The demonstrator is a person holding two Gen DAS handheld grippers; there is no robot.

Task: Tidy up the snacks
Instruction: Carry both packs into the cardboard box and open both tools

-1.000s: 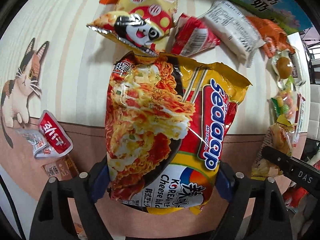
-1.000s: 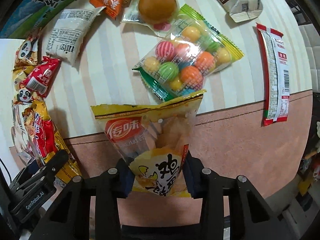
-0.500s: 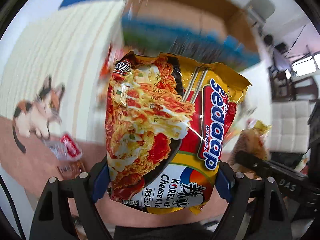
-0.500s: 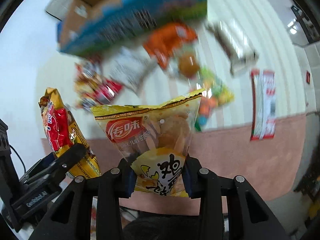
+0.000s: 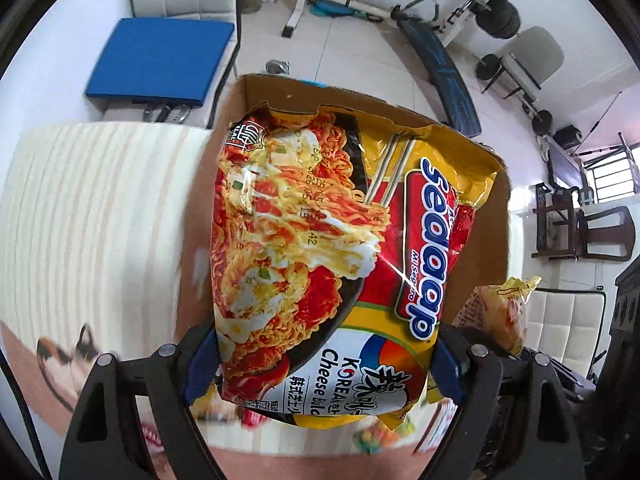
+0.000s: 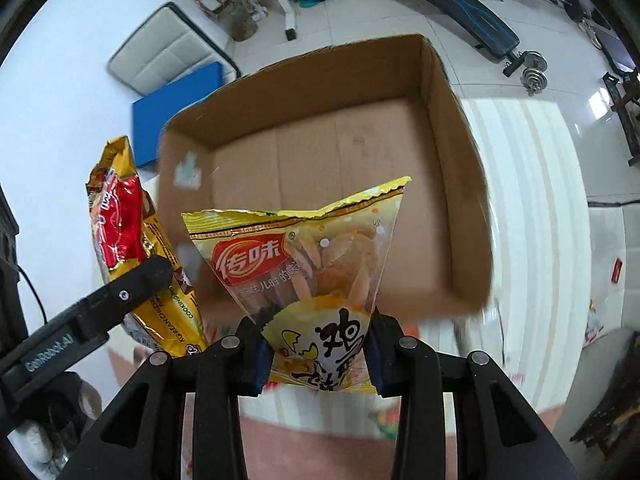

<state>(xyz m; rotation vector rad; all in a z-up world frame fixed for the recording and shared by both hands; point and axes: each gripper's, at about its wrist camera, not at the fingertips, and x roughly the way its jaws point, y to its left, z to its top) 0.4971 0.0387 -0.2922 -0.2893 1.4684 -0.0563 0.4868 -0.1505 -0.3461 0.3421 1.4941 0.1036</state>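
My left gripper (image 5: 320, 364) is shut on a yellow and red Sedaap noodle packet (image 5: 320, 240), held upright in front of an open cardboard box (image 5: 476, 264). My right gripper (image 6: 318, 356) is shut on a yellow egg-snack bag (image 6: 308, 264), held above the near wall of the same box (image 6: 452, 152), whose brown floor looks bare. The noodle packet (image 6: 124, 232) and a left gripper finger (image 6: 100, 312) show at the left of the right wrist view. The snack bag (image 5: 500, 312) shows at the right of the left wrist view.
The striped tablecloth (image 5: 92, 216) with a cat picture (image 5: 68, 364) lies left of the box. Blurred snack packets (image 5: 368, 436) lie below the grippers. Beyond the table stand a blue-cushioned chair (image 5: 160, 60), a weight bench (image 6: 460, 0) and dumbbells (image 6: 532, 68).
Both grippers have lifted their packets off the table and swung up toward the box. The view has gone from the snack-strewn table to the box's open top and the room behind.
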